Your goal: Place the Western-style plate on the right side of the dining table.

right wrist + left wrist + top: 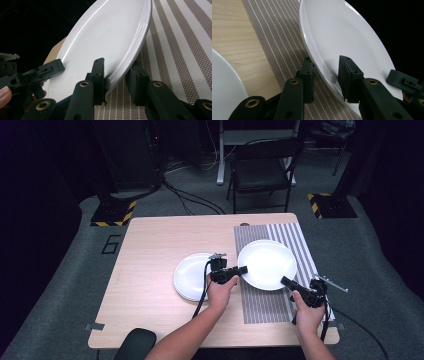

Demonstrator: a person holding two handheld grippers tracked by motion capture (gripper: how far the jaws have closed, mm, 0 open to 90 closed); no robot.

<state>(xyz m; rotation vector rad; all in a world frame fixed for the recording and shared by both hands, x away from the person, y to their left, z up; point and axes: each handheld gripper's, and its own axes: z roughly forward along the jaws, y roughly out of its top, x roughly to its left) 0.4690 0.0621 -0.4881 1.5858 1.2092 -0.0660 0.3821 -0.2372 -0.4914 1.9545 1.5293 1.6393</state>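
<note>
Plate [266,263] rim between both grippers' fingers

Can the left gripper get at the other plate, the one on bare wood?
Probably not yet: the left gripper straddles the rim of the lifted plate. Once free, the other plate lies unobstructed beside it.

The right gripper [115,75] has its two black jaws set either side of the rim of a glossy white round ceramic plate [107,37] — one jaw over the plate's inner face, the other beneath its edge. The plate is tilted above a brown woven placemat with pale stripes [180,47]. At the plate's far edge sits the left gripper [50,68] — a fingertip [4,96] shows beside it.
</note>
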